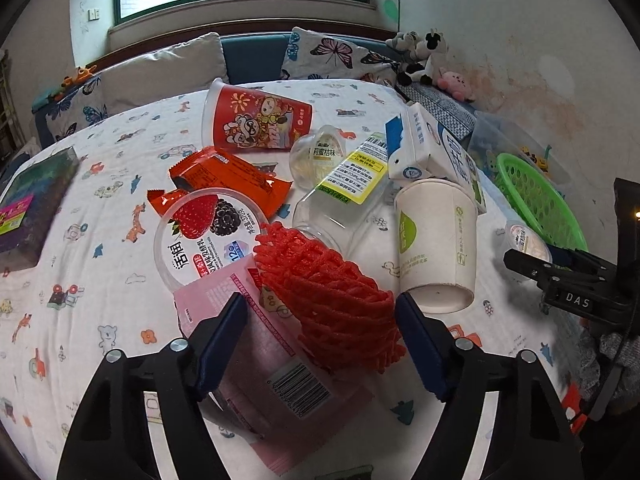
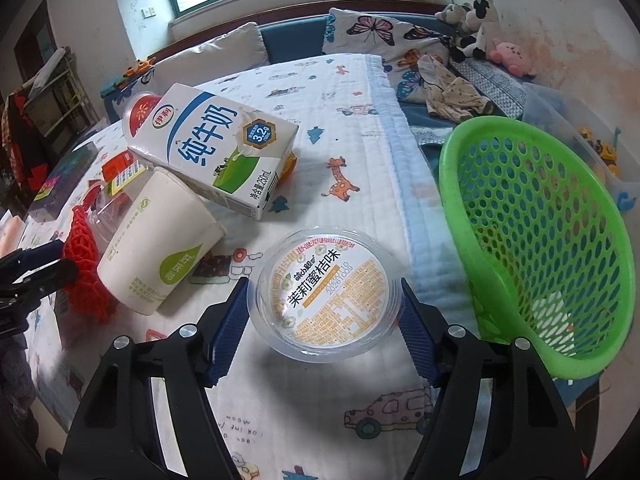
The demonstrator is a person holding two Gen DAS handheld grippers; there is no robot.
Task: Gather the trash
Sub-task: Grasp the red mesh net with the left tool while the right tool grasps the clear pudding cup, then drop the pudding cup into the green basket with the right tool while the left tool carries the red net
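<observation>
Trash lies on a patterned sheet. My left gripper (image 1: 320,312) is open, its jaws on either side of a red foam fruit net (image 1: 332,300) that lies on a pink wrapper (image 1: 272,364). My right gripper (image 2: 324,308) is open around a clear jelly cup (image 2: 326,294) with an orange-printed lid, not closed on it. A green mesh basket (image 2: 536,240) stands tilted just right of that cup. It also shows in the left wrist view (image 1: 536,196). A white paper cup (image 1: 436,244) and a milk carton (image 2: 216,148) lie between the grippers.
A red printed cup (image 1: 256,120), orange wrappers (image 1: 228,178), a yogurt lid (image 1: 208,232), a clear bottle (image 1: 344,196) and a second jelly cup (image 1: 316,152) lie behind the net. A dark box (image 1: 32,208) sits at the left. Pillows and plush toys (image 1: 420,56) line the back.
</observation>
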